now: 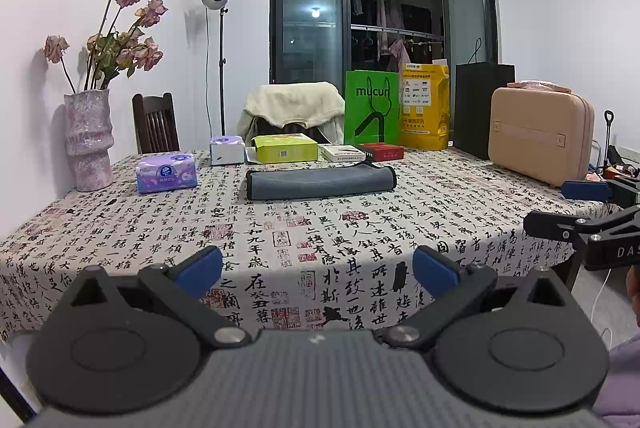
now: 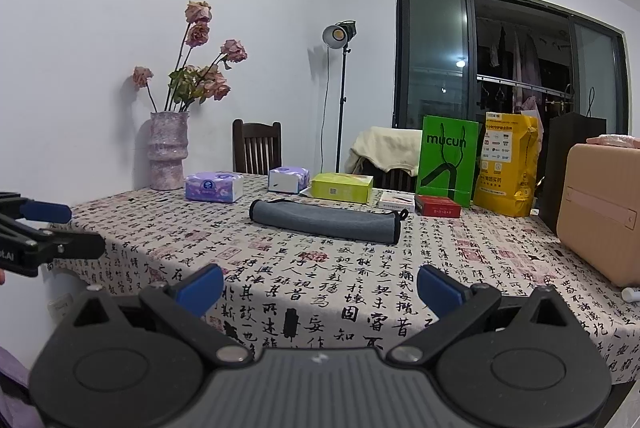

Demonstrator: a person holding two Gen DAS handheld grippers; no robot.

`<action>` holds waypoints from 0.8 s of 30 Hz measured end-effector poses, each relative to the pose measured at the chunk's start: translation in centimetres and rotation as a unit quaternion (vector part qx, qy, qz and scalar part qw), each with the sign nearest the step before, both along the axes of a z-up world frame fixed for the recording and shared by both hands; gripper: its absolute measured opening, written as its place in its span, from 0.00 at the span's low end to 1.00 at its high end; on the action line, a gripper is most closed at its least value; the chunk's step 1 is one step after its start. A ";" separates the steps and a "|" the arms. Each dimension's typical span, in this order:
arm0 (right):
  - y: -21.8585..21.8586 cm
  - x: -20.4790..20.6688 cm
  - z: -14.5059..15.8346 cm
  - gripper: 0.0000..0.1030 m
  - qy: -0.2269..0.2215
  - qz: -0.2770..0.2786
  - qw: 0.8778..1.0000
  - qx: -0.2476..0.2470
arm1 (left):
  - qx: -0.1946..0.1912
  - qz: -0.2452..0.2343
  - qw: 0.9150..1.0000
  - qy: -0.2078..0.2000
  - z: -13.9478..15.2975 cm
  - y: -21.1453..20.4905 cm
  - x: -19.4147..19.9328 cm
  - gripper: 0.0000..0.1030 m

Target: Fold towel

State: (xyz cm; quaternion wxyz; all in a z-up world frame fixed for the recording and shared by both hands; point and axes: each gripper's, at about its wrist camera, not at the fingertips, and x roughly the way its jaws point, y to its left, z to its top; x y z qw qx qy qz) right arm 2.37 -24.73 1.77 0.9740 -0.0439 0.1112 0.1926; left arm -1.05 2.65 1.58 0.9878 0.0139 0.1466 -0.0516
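A grey towel [image 1: 320, 183] with a dark hem lies folded into a long flat strip at the far middle of the table; it also shows in the right wrist view [image 2: 326, 221]. My left gripper [image 1: 317, 273] is open and empty, held off the table's near edge, well short of the towel. My right gripper [image 2: 320, 286] is open and empty too, near the front edge. Each gripper shows in the other's view: the right one at the right side [image 1: 576, 216], the left one at the left side [image 2: 52, 228].
The table wears a calligraphy-print cloth [image 1: 280, 228]. Along the back stand a vase of dried roses [image 1: 89, 138], tissue packs [image 1: 167, 172], a yellow-green box [image 1: 285, 148], small boxes [image 1: 380, 152], paper bags [image 1: 372, 112] and a beige case [image 1: 538, 136]. Chairs stand behind.
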 end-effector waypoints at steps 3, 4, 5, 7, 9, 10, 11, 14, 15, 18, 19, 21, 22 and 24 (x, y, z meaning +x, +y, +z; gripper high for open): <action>-0.1 0.0 0.0 1.00 -0.001 0.000 1.000 0.000 | 0.000 0.000 1.000 0.000 0.0 0.0 0.0 1.00; 0.0 0.0 0.0 1.00 -0.001 0.000 1.000 -0.001 | 0.000 0.000 1.000 0.000 0.0 0.0 0.0 1.00; 0.0 0.0 0.0 1.00 -0.001 0.000 1.000 -0.001 | 0.000 0.000 1.000 0.000 0.0 0.0 0.0 1.00; 0.0 0.0 0.1 1.00 -0.001 0.002 1.000 -0.002 | 0.000 0.000 1.000 0.000 0.0 0.0 0.0 1.00; 0.1 0.0 0.1 1.00 -0.001 0.002 1.000 -0.003 | 0.000 0.000 1.000 0.000 0.0 0.0 0.0 1.00; 0.1 0.0 0.1 1.00 -0.001 0.002 1.000 -0.003 | 0.000 0.000 1.000 0.000 0.0 0.0 0.0 1.00; 0.1 0.0 0.0 1.00 -0.001 0.002 1.000 -0.003 | 0.000 0.000 1.000 0.000 0.0 0.0 0.0 1.00; 0.1 0.0 0.0 1.00 -0.001 0.002 1.000 -0.003 | 0.000 0.000 1.000 0.000 0.0 0.0 0.0 1.00; 0.1 0.0 0.0 1.00 -0.001 0.002 1.000 -0.003 | 0.000 0.000 1.000 0.000 0.0 0.0 0.0 1.00; 0.1 0.0 0.0 1.00 0.000 0.003 1.000 -0.002 | 0.000 0.000 1.000 0.000 0.0 0.0 0.0 1.00; 0.1 0.0 0.0 1.00 0.000 0.003 1.000 -0.003 | 0.000 0.000 1.000 0.000 -0.1 0.0 0.1 1.00; 0.1 0.0 0.0 1.00 0.000 0.003 1.000 -0.002 | -0.001 0.001 1.000 0.001 -0.2 0.0 0.1 1.00; 0.1 0.0 0.0 1.00 0.000 0.003 1.000 -0.002 | -0.001 0.001 1.000 0.003 -0.3 0.0 0.1 1.00; 0.1 0.0 0.0 1.00 0.001 0.003 1.000 -0.002 | -0.001 0.002 1.000 0.006 -0.3 -0.1 0.2 1.00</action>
